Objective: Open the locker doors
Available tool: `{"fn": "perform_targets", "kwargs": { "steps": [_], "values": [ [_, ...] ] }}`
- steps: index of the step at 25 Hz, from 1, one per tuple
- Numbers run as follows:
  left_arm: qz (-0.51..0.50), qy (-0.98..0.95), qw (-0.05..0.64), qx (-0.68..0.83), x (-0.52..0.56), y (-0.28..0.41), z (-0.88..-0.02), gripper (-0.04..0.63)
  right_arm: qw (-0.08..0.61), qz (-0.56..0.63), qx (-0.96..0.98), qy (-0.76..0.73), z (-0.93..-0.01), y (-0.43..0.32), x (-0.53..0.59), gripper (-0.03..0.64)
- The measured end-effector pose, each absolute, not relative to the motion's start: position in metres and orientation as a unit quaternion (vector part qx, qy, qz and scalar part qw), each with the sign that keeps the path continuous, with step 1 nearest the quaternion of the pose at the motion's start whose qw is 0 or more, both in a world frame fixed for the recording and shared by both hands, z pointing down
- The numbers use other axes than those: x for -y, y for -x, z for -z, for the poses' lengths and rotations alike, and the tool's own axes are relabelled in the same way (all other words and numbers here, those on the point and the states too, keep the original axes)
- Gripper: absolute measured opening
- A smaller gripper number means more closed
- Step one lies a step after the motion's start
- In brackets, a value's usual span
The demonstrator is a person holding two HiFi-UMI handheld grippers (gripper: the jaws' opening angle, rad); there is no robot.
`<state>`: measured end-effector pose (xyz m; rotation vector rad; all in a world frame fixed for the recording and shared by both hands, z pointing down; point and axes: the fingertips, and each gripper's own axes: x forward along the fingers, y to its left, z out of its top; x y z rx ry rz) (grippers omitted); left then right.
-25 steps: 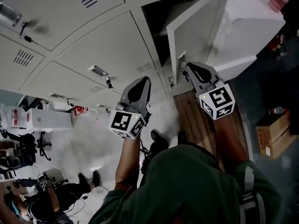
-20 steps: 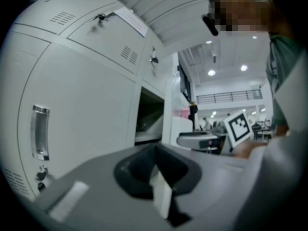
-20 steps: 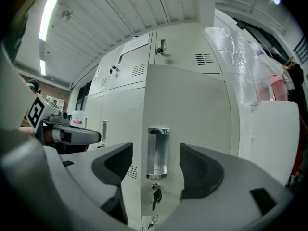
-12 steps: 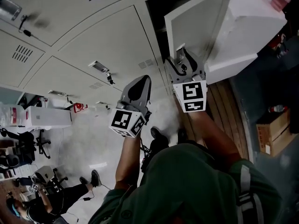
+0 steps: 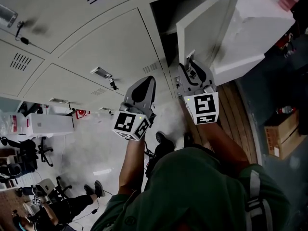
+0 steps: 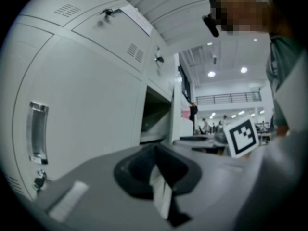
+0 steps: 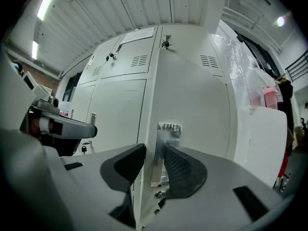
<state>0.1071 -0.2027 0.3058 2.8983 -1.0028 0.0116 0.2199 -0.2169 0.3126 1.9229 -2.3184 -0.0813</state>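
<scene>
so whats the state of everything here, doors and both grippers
open locker door: ajar, swung partway out
handle: on that door's edge, between the right gripper's jaws
right gripper: jaws closing, one on each side of the door edge, pads against it and the handle
left gripper: shut, empty, off the lockers
other locker doors: closed

The locker interior [image 5: 167,9] lies in darkness.

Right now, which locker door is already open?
The rightmost door, swung out from its dark compartment, its handle between the closing jaws of the right gripper; the other doors lie flush shut.
</scene>
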Motion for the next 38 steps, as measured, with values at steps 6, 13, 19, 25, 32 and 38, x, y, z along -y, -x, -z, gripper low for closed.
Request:
{"fn": "perform_targets", "kwargs": {
  "steps": [6, 13, 19, 25, 32, 38],
  "values": [
    [-0.006, -0.951, 0.038, 0.306, 0.202, -0.129, -0.308, 0.000, 0.057, 0.013, 0.776, -0.629, -0.312, -0.237, 0.189, 0.127],
    [-0.006, -0.961, 0.036, 0.275, 0.191, -0.163, -0.308, 0.000, 0.056, 0.009, 0.771, -0.634, -0.313, -0.266, 0.152, 0.127],
    [-0.009, -0.967, 0.036, 0.251, 0.176, -0.191, -0.310, 0.000, 0.053, 0.007, 0.754, -0.655, -0.313, -0.301, 0.121, 0.127],
    [-0.011, -0.972, 0.035, 0.232, 0.162, -0.213, -0.311, 0.000, 0.047, 0.005, 0.722, -0.690, -0.313, -0.343, 0.094, 0.118],
    [-0.015, -0.976, 0.036, 0.213, 0.152, -0.233, -0.313, 0.000, 0.034, 0.002, 0.690, -0.723, -0.312, -0.391, 0.076, 0.112],
    [-0.018, -0.978, 0.034, 0.203, 0.147, -0.244, -0.313, 0.000, 0.038, 0.000, 0.673, -0.739, -0.312, -0.415, 0.075, 0.095]
  ]
}}
